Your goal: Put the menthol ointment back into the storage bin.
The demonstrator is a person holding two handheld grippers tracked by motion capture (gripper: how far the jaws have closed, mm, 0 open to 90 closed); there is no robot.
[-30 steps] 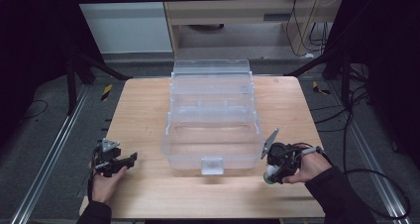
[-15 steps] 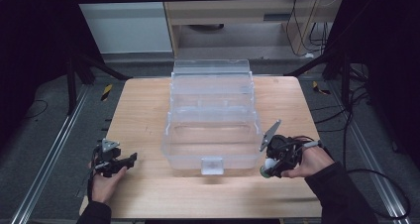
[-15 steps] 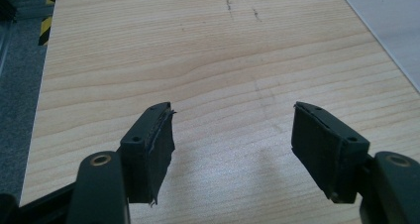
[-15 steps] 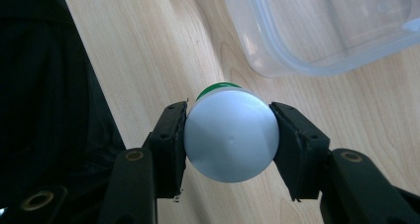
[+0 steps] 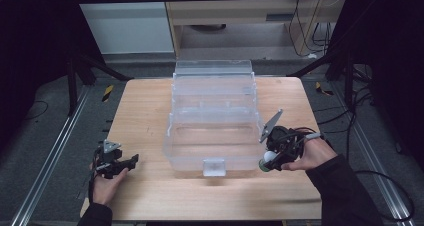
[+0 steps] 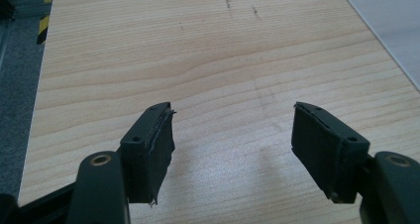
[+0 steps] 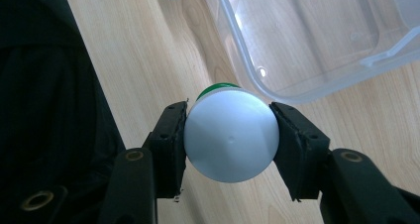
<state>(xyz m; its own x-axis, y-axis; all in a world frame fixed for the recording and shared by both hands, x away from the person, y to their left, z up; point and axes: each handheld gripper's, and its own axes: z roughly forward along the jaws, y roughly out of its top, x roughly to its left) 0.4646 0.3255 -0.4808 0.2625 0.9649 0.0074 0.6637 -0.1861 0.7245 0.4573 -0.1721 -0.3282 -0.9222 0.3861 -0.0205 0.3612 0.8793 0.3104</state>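
A pale wooden rectangular table (image 5: pixel 145 116) was seen from the high view, set on a dark floor with metal rails along both sides. At the middle of the tabletop a large clear plastic storage box (image 5: pixel 212 121) was standing, stepped in tiers, with a small clear latch (image 5: pixel 214 167) at its near wall. In the right gripper view a rounded corner of that box was shown just beyond the jaws, and in the left gripper view a corner of it was visible at the upper right edge.

At the right of the box, near its front corner, the right gripper (image 5: pixel 270 161) was held by a hand in a dark sleeve (image 5: pixel 345 191), with a grey three-cornered plate (image 5: pixel 271 124) raised on top. Its two black jaws were pressed against both sides of a small round white container with a green band (image 7: pixel 231 135), which was clamped between them above the wood, just beside the box wall. In the high view this container (image 5: pixel 267 161) was seen as a pale knob with a green ring at the gripper's tip.

Well apart, near the table's front left corner, the left gripper (image 5: pixel 131 161) was held low by the other hand (image 5: pixel 105 186). Its jaws were spread wide with nothing between them, bare wood grain being visible in the gap.
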